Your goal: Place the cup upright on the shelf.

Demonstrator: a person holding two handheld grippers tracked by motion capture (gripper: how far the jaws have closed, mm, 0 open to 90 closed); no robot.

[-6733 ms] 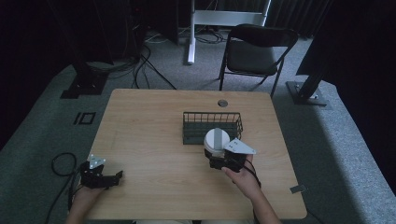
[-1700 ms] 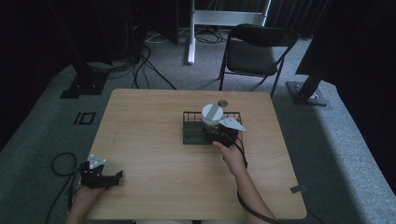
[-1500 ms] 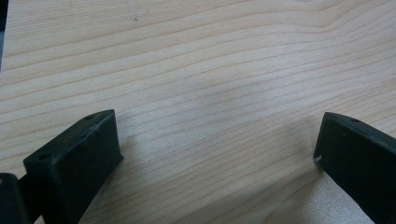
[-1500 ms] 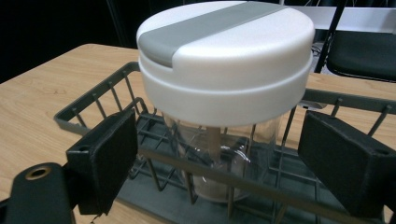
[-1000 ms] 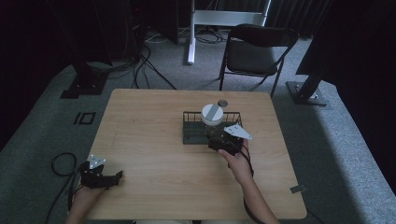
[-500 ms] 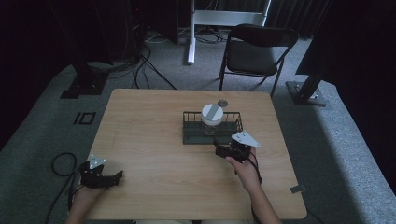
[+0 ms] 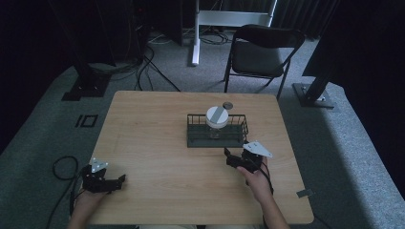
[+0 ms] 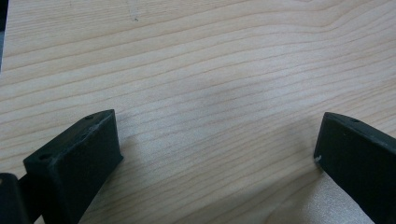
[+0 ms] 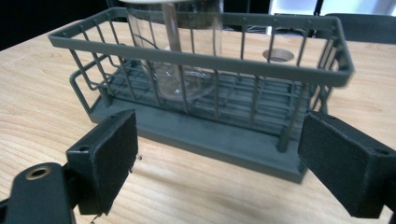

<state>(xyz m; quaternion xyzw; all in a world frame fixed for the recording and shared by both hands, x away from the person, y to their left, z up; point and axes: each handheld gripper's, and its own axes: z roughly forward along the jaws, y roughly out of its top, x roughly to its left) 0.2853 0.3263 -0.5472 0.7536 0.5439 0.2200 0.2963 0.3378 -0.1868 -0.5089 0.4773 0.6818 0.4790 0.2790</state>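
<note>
High view: wooden table (image 7: 157, 143), grey carpet (image 7: 344, 143), folding chair (image 7: 260, 52); both claws spread.

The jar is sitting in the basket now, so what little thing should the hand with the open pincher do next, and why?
Probably draw the right gripper a bit farther back toward the person and rest it on the table. The jar stands upright inside the wire basket, the gripper's jaws are open and hold nothing, and the left gripper lies open at the table's near edge, so nothing seems left to grasp.
</note>
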